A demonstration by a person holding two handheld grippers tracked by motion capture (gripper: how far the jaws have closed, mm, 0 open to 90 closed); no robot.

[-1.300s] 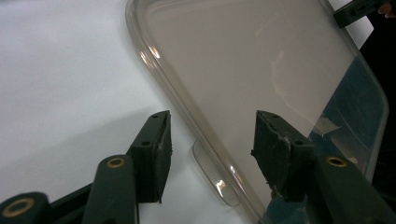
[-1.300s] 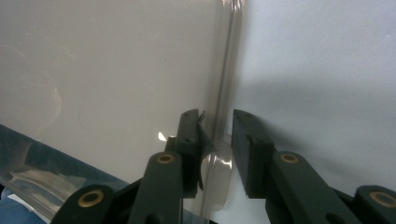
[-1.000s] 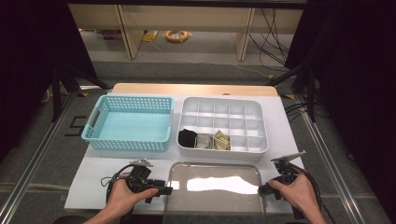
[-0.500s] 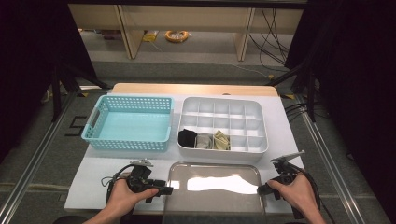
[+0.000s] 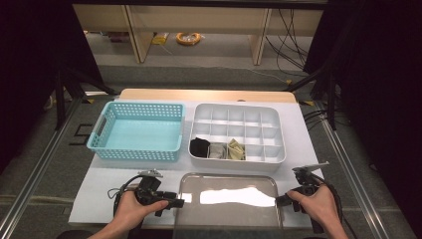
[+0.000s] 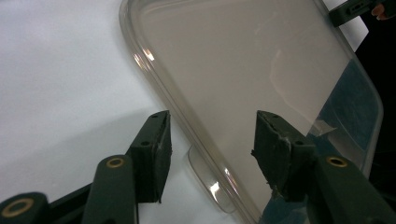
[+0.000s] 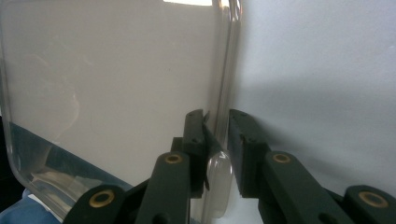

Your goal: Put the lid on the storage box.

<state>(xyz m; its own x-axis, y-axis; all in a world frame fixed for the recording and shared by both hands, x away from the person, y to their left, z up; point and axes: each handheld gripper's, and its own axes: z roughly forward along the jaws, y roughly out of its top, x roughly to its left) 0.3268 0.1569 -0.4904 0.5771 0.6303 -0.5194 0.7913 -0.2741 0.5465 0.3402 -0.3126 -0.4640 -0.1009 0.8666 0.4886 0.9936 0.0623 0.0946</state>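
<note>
Lying flat at the table's near edge, the clear lid is being straddled by the wide-open left gripper; the right gripper, closing, is pinching its tab. Teal basket and white organizer are sitting behind.

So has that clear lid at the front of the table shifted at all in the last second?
No. The clear lid lies just as far in front of the white divided box as before, one end between each gripper's fingers.

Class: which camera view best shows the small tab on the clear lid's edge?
The right gripper view: the tab sits large between the right gripper jaws, on the clear lid. The left gripper view shows the lid's opposite tab; in the high view both are too small.
</note>
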